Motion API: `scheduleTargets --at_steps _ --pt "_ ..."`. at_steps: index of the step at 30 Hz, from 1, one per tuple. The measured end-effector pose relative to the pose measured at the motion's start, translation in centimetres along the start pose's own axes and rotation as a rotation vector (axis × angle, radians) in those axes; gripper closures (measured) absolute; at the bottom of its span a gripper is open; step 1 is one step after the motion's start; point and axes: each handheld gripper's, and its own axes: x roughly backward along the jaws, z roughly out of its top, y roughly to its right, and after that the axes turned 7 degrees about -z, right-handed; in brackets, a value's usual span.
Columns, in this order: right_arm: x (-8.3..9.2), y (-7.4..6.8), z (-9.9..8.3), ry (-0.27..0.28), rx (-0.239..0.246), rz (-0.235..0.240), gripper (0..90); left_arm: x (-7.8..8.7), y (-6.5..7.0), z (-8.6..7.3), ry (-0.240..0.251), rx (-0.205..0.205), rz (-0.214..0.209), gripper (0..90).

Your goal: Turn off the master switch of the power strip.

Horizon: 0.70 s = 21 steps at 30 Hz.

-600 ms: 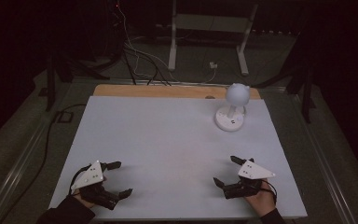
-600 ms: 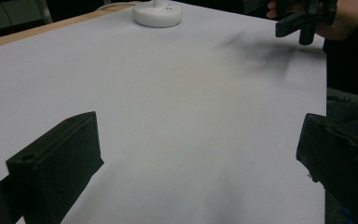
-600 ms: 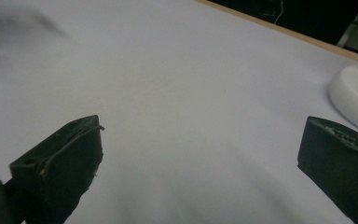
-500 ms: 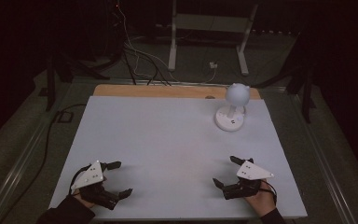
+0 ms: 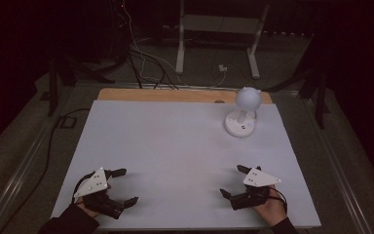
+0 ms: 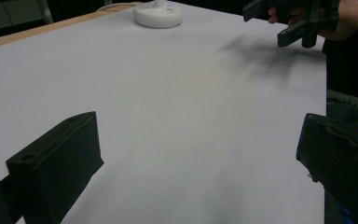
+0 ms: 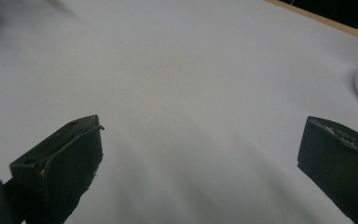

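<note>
Lamp (image 5: 243, 113), white, stands at the table's (image 5: 175, 146) far right, its head cropped in both gripper views. Left gripper (image 5: 121, 186) and right gripper (image 5: 233, 181) rest near, jaws wide, empty.

Wide bare stretch across the white table (image 5: 165, 141); sole obstacle a small white lamp (image 5: 243, 114) at far right.

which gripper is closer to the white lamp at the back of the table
Right. The right gripper sits at the near edge almost straight below the white lamp; the left gripper is at the near left corner, across the table.
</note>
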Motion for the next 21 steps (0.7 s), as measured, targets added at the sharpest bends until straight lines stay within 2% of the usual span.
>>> scheduleTargets --at_steps 9,14,16,21 --pt "0.1 -0.3 0.5 -0.011 -0.049 0.063 0.0 0.1 0.0 0.0 0.006 0.000 0.000 0.4" --pt "0.3 -0.5 1.3 -0.015 -0.070 0.074 0.0 0.0 0.0 0.0 0.007 -0.001 0.000 0.4" --pt "0.4 -0.6 1.6 -0.021 -0.060 0.068 0.0 0.0 0.0 0.0 0.005 0.000 0.001 0.4" --pt "0.6 -0.9 2.5 -0.013 -0.055 0.089 0.0 0.0 -0.1 0.0 0.008 0.001 0.003 0.4"
